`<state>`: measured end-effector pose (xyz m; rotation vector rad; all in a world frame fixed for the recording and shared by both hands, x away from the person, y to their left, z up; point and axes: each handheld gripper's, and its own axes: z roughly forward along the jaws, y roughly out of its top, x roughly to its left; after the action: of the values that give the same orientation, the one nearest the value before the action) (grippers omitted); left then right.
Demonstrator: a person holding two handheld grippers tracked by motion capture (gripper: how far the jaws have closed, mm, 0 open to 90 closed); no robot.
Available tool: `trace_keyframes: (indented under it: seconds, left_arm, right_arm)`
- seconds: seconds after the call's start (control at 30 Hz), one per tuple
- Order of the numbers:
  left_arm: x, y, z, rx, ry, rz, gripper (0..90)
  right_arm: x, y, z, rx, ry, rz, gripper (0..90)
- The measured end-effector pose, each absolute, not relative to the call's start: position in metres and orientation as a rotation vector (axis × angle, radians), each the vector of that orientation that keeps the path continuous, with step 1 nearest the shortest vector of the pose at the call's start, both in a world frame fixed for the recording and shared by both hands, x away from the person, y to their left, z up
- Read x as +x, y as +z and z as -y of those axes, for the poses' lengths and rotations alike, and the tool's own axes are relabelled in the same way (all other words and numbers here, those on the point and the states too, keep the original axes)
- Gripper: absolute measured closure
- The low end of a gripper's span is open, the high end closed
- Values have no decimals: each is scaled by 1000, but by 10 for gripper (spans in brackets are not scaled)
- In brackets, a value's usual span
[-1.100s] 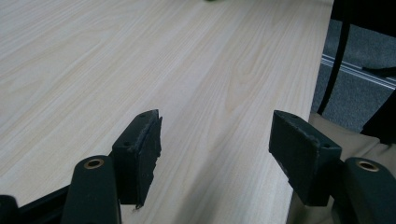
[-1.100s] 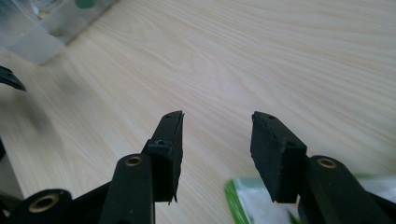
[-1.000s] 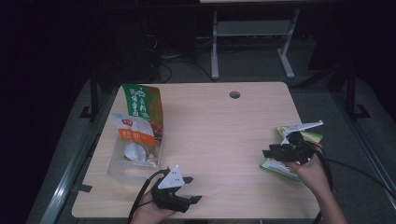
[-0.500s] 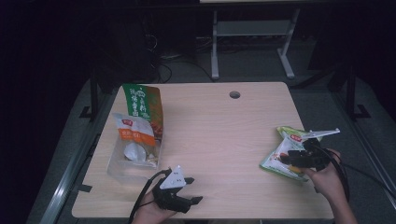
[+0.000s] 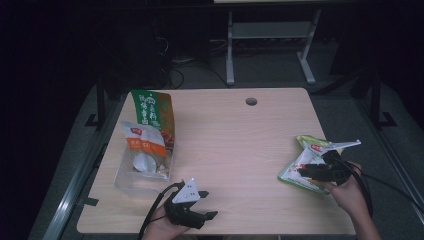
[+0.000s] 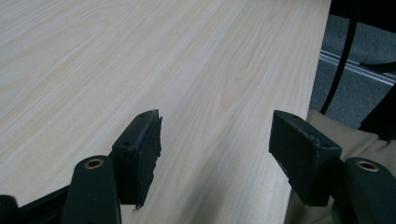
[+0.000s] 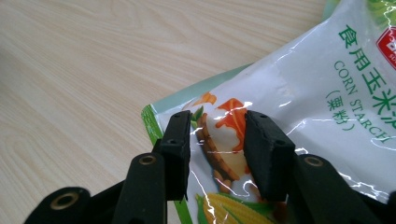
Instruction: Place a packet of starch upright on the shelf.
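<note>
A white and green corn starch bag [image 5: 306, 162] [image 7: 327, 93] lies crumpled near the table's right edge. My right gripper [image 5: 303, 172] [image 7: 217, 126] comes at it from the right, low over its near corner. Its jaws have just been closing; they stand a narrow gap apart, with the printed film showing between them, and I see no pinch on it. My left gripper [image 5: 207, 205] [image 6: 215, 130] rests at the front edge of the wooden table [image 5: 240, 145]. It is open, with bare wood between its fingers.
At the left of the table lie a green and red food bag [image 5: 152, 112] and, partly over it, a clear pouch with an orange label [image 5: 142, 160]. A round cable hole [image 5: 251, 101] sits near the far edge. A metal frame stands behind the table.
My right hand has moved down and toward the near right, so more of the corn starch bag shows. Its jaws have narrowed. The left gripper has stayed put.
</note>
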<state>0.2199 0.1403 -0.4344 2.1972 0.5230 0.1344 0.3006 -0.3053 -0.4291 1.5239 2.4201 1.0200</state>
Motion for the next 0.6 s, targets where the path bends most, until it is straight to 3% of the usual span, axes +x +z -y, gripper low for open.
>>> trace_keyframes:
  seconds: [0.13,0.33,0.6]
  left_arm:
    - [220,-435,-140,2201,135,-519,336]
    - [220,-436,-139,2205,132,-519,337]
    - [219,-436,-137,2207,127,-514,337]
  right_arm:
    - [300,-429,306,1516,1034,-2421,592]
    - [305,-429,312,1530,1014,-2343,470]
    - [309,-431,305,1508,939,-2363,479]
